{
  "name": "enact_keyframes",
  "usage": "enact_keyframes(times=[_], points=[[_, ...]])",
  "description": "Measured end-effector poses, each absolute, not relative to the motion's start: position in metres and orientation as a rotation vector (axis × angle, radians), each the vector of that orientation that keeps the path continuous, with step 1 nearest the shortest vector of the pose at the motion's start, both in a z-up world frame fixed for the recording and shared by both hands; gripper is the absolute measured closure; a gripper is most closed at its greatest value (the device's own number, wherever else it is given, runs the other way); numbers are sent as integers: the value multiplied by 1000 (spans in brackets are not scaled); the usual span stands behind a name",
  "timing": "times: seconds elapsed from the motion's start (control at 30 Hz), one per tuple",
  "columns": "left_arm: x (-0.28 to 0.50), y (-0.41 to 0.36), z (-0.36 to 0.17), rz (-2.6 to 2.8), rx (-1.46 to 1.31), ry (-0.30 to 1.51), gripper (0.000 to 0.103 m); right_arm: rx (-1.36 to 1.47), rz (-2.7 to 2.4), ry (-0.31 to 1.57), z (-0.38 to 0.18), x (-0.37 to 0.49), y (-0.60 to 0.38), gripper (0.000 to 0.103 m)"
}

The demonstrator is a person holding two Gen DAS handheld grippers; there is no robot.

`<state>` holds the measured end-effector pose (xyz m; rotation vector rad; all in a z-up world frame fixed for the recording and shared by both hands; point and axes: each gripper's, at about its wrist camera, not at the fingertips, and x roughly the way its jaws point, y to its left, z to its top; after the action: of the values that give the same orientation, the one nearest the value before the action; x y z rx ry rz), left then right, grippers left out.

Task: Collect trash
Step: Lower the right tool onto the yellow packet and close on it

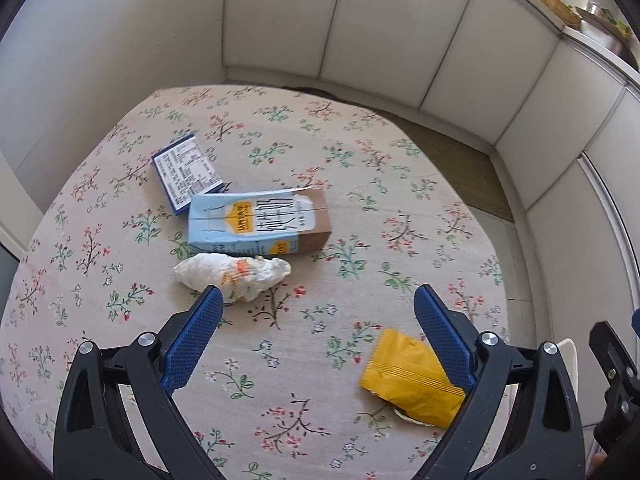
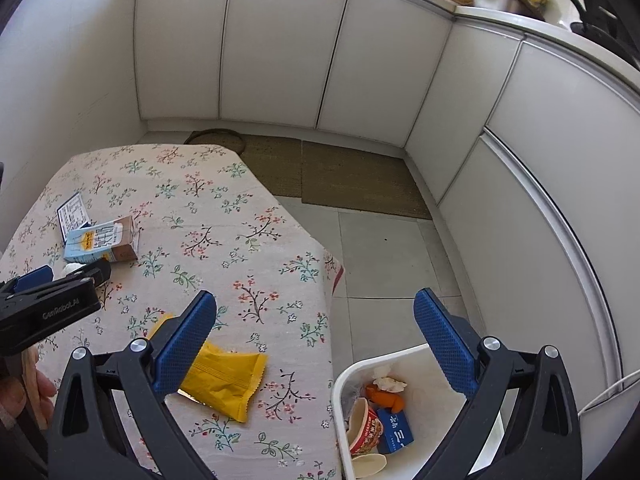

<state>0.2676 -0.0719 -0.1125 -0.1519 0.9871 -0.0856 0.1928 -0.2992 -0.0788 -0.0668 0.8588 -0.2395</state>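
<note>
- Over a table (image 1: 120,240) spread with a flowered cloth, the left gripper (image 1: 318,300) hangs with its blue-padded jaws wide apart and nothing between them.
- Beside the table's edge, the right gripper (image 2: 316,300) is likewise spread wide and empty, one finger over the cloth, the other over a white bin (image 2: 340,384) on the tiled floor.
- Inside the bin lie a paper cup (image 2: 362,426), a small blue box (image 2: 396,430), an orange scrap (image 2: 386,398) and a crumpled tissue (image 2: 386,380).
- Nearest on the cloth, a yellow packet (image 1: 408,380) lies flat, just by the left gripper's right finger and partly under the right gripper's left finger in the right wrist view.
- Farther in, a crumpled white wrapper (image 1: 236,274) with orange print lies at the tip of the left gripper's left finger; whether they touch cannot be told.
- Just behind it, a light-blue drink carton (image 1: 260,222) lies on its side, touching or nearly touching the wrapper.
- Behind the carton, a dark-blue box (image 1: 186,174) lies with its printed white panel upward, its corner meeting the carton.
- At the back, white cupboard doors (image 2: 276,52) line the wall, woven mats (image 2: 352,176) at their foot.
</note>
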Motion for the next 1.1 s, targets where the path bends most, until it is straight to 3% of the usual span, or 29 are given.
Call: enact_keyframes(times=[0.23, 0.37, 0.7, 1.1], points=[[300, -23, -160, 106, -321, 1087, 13, -123, -193, 924, -96, 200, -288, 7], [315, -7, -173, 138, -438, 1129, 24, -154, -172, 949, -103, 203, -284, 7], [316, -21, -172, 105, -263, 1120, 46, -203, -119, 1006, -117, 205, -277, 7], [258, 19, -146, -8, -235, 1022, 48, -206, 17, 1094, -147, 213, -258, 7]])
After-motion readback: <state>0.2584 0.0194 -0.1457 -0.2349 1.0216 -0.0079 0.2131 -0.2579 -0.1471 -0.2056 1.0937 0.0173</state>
